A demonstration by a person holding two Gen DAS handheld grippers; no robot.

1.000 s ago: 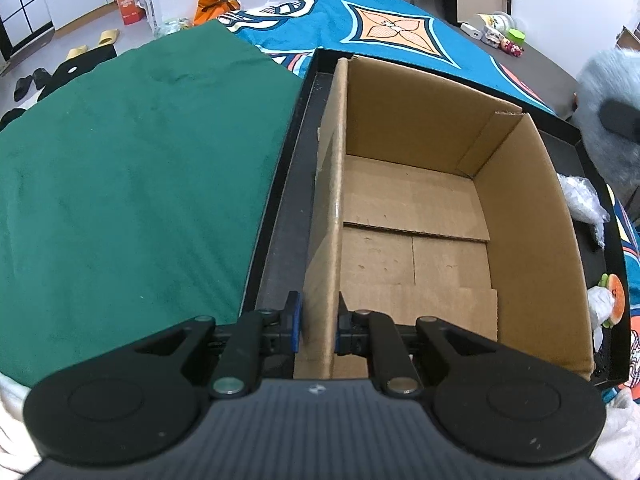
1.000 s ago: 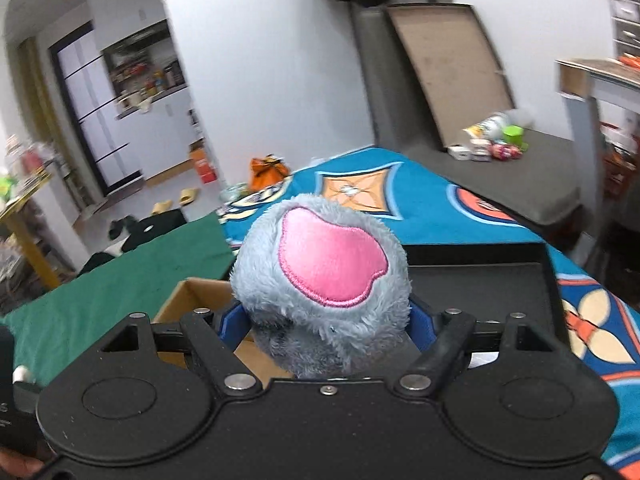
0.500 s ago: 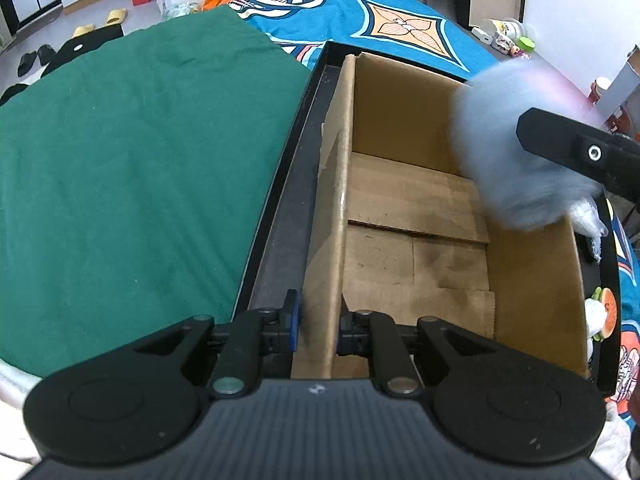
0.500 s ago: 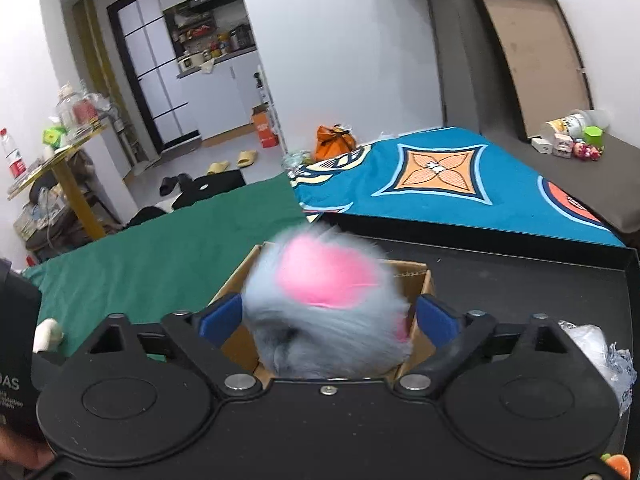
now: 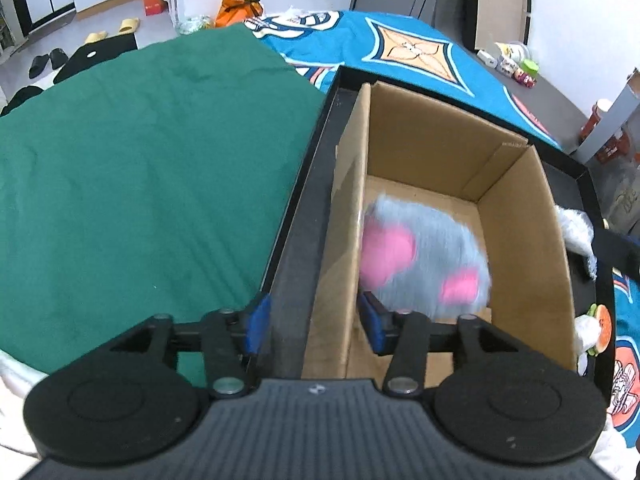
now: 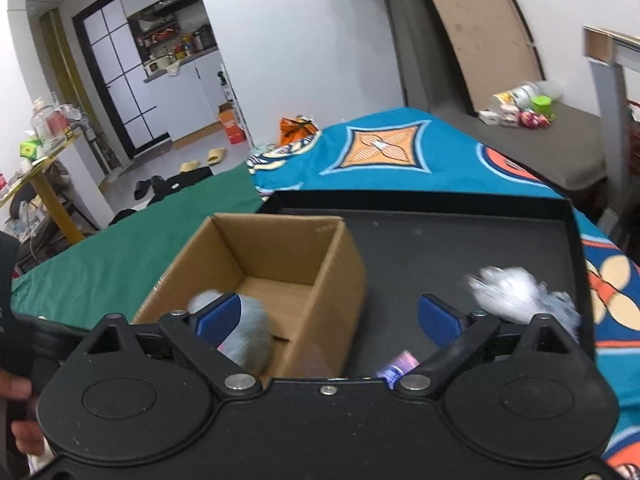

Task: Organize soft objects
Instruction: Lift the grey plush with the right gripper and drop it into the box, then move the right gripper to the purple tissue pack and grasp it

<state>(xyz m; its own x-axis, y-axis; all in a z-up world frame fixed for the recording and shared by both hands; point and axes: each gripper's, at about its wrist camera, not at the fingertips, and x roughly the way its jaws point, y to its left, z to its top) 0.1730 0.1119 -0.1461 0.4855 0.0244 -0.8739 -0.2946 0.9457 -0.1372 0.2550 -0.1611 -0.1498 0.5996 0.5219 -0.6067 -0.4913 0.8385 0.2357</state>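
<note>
So my left claw (image 5: 314,324) is straddling the near left wall of the cardboard box (image 5: 520,240), one blue pad outside, one inside, and the jaws are opening right now, so the pads aren't pinching the cardboard, there's a gap on both sides of the wall. It's pointed steeply down into the box.

The grey plush toy (image 5: 428,258) with the pink patches is inside the box, down on the bottom, pushed up toward the left wall and close to my inner left pad. It's pretty blurry in the left wrist view, so I can't tell exactly how it's lying.

My right claw (image 6: 328,318) is spread wide with nothing gripped. From that side the plush (image 6: 248,334) shows up just behind the left blue pad, in the near corner of the box (image 6: 340,276), and I can't tell if the pad touches it.

The box sits in a shallow black tray (image 6: 460,248) on the bed. Also on the tray, to the right of the box and apart from it, there's a crinkly white plastic bag thing (image 6: 516,294), blurry too. Green blanket (image 5: 140,168) to the left of the tray, blue patterned blanket (image 6: 400,152) beyond it.
</note>
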